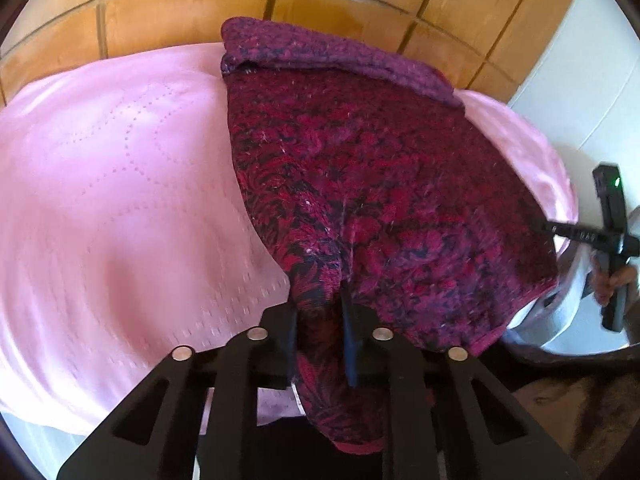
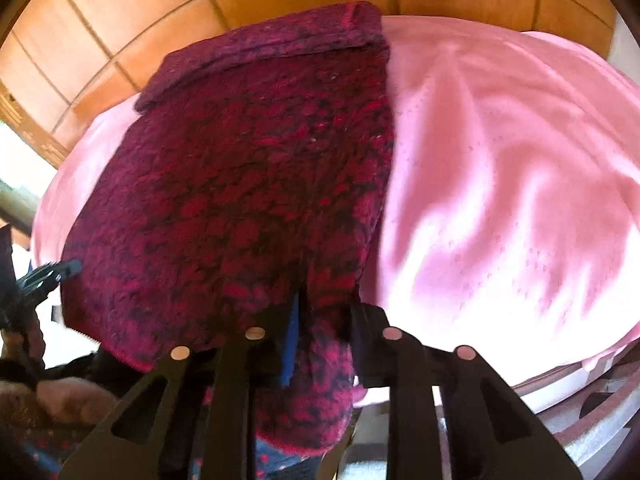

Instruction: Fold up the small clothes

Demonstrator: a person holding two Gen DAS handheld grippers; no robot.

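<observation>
Two sets of jaws, left gripper (image 1: pixel 320 312) and right gripper (image 2: pixel 324 316), each pinch the red knit garment's (image 1: pixel 380 184) near edge.

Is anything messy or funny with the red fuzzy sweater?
Nothing looks torn or spilled. The red sweater lies on the pink cloth, its far edge folded over, and its near edge hangs off the table where the left gripper and right gripper pinch it.
</observation>
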